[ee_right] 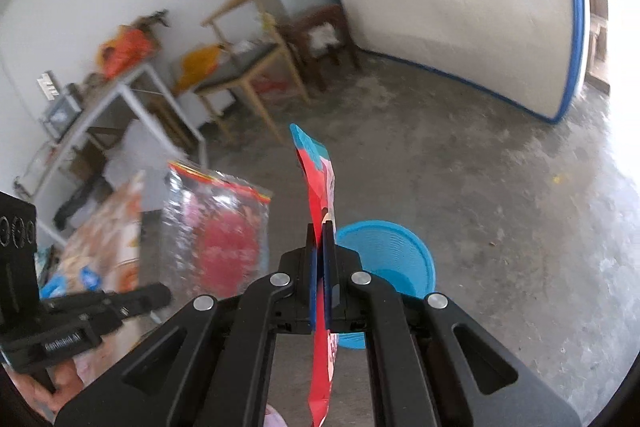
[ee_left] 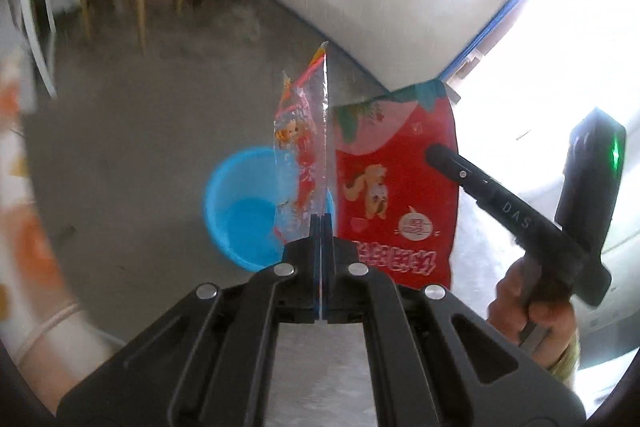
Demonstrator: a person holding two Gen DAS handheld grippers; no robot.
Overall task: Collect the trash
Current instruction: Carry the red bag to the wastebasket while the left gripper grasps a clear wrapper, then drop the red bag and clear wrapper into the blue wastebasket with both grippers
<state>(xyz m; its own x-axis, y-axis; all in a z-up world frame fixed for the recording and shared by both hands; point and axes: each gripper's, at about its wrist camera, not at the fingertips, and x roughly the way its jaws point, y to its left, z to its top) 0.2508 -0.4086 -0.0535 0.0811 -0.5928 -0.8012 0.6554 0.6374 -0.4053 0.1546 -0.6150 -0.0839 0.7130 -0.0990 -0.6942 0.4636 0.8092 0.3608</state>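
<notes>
we have both pieces of trash in hand and neither is binned yet, so the pick-up looks done and the drop is what is left. our left gripper (ee_left: 321,223) is clamped tight on a clear wrapper (ee_left: 302,147), seen edge-on in the left wrist view and standing up from the closed jaws. our right gripper (ee_right: 320,239) is clamped on a red snack bag (ee_right: 320,183), which runs through the jaws and hangs out below them too. the blue basin (ee_left: 240,211) sits on the bare concrete floor (ee_left: 128,155), below and just beyond both grippers; in the right wrist view it shows just right of the jaws, and it looks empty as far as we can see.

the clear wrapper is thin, crinkled film with red and orange cartoon print and a coloured strip along its top. the red snack bag is flat and glossy, with a cartoon squirrel, white lettering near the bottom and a teal-and-pink band at the top. both look light and floppy, so we judge they may flutter when let go over the basin.
</notes>
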